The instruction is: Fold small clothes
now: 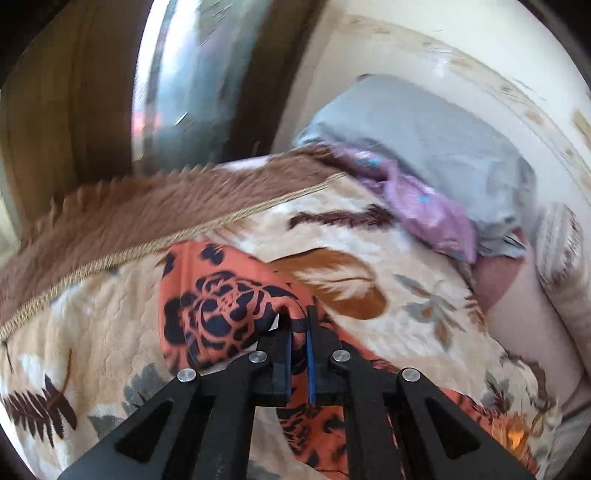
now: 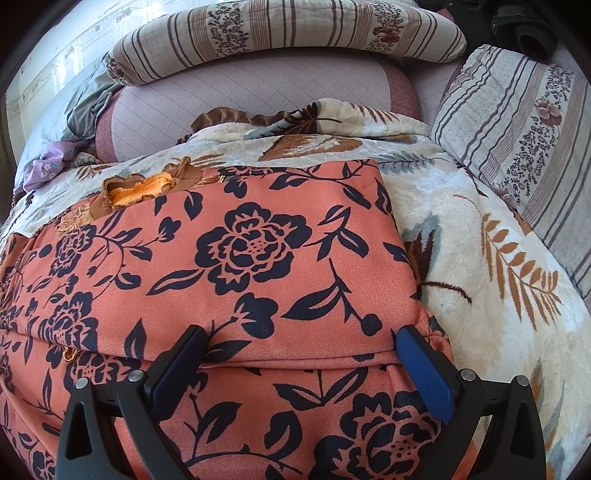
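An orange garment with dark navy flowers (image 2: 258,266) lies spread and partly folded on a cream leaf-print blanket (image 2: 480,258). In the left wrist view my left gripper (image 1: 299,325) is shut on a bunched edge of the same garment (image 1: 221,306), lifting it off the blanket (image 1: 92,332). My right gripper (image 2: 299,343) is open, its fingers wide apart and resting low over a folded edge of the garment. An orange and brown frilled piece (image 2: 140,188) pokes out at the garment's far left edge.
Two striped floral pillows (image 2: 280,33) (image 2: 524,129) and a pink quilted cushion (image 2: 258,96) lie beyond the blanket. A grey cloth (image 1: 424,140) and a purple cloth (image 1: 424,199) are heaped near the wall. The blanket's brown border (image 1: 147,206) runs at the left.
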### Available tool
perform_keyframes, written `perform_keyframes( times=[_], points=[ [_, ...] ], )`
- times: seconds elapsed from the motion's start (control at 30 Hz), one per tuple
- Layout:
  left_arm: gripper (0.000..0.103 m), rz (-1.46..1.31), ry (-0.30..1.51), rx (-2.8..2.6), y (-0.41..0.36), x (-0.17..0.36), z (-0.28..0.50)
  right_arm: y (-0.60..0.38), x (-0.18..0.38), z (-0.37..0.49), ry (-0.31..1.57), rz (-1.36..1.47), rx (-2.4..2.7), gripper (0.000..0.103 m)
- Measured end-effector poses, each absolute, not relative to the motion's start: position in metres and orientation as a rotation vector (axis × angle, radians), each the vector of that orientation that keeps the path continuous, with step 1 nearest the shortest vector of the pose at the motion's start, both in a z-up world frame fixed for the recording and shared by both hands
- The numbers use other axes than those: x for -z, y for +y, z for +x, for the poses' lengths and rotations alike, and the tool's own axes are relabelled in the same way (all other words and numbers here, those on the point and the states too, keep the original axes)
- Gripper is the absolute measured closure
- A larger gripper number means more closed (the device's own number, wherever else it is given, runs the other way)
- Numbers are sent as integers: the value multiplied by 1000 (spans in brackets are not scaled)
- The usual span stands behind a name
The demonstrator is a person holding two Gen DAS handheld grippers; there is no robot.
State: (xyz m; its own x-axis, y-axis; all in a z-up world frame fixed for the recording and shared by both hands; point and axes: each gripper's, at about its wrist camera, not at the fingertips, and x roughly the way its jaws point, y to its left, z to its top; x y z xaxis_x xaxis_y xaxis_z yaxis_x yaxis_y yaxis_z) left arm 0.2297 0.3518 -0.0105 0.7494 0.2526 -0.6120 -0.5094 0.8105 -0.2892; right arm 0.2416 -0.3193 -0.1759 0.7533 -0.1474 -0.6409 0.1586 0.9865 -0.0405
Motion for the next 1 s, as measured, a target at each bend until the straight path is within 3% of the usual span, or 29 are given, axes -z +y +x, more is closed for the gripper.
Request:
perform_keyframes(
  times=[0.17,0.33,0.37,0.4,0.47,0.67,0.77,1.0],
  points=[
    [97,-141,447,-92,180,-63,218,-319,176,242,700,20,166,1],
    [96,-15,491,176,19,-57,220,-320,176,241,698,32,160,1],
    [89,5,563,263,-10,-42,226,-320,176,241,698,32,160,1],
    [71,31,649,337,-36,-24,232,-321,176,241,697,38,158,1],
    [46,80,771,378,-62,10,234,-325,175,239,689,64,140,1],
    [45,-41,748,206,5,46,204,-330,176,237,676,101,119,0],
    [33,-146,643,-10,68,46,189,-330,175,237,676,106,115,0],
    [33,-286,637,-226,155,83,189,-346,159,239,755,222,24,3]
  ],
)
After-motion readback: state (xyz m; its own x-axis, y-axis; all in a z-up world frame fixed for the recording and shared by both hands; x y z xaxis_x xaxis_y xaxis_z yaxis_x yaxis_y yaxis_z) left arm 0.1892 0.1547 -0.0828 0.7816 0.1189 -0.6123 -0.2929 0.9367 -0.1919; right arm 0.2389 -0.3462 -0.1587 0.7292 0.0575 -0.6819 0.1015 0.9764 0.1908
